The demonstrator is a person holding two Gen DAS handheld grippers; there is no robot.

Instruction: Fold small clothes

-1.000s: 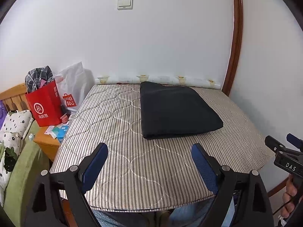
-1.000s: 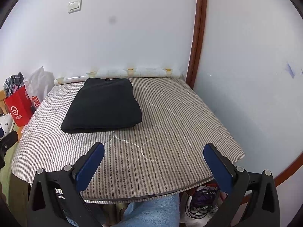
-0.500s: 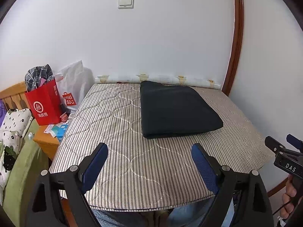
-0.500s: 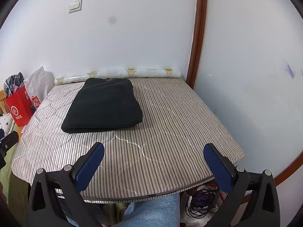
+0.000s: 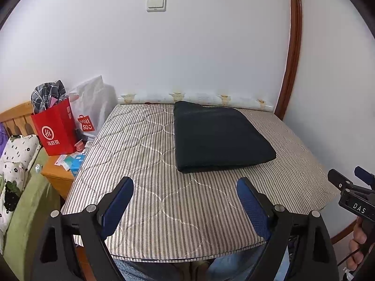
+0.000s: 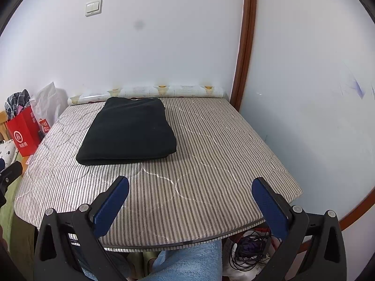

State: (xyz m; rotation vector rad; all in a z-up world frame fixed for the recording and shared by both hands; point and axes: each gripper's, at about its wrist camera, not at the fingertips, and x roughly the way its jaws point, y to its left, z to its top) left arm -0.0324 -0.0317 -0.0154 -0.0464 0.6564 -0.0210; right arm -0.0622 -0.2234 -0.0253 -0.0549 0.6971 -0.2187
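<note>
Left wrist view shows the left gripper point(image 5: 185, 201) with jaws spread and empty over the surface's near edge; the right gripper point(image 6: 189, 202) likewise. The folded black garment point(image 5: 220, 135) lies toward the far edge. A careless one-sided grab could undo its layers.

- A folded garment point(image 5: 220, 138) lies on the worktop point(image 5: 145, 164), toward twelve o'clock, near the wall.
- A paper bag point(image 5: 55, 128) stands off the worktop's edge at ten o'clock.
- Cables point(image 6: 248, 250) lie under it at five o'clock.
</note>
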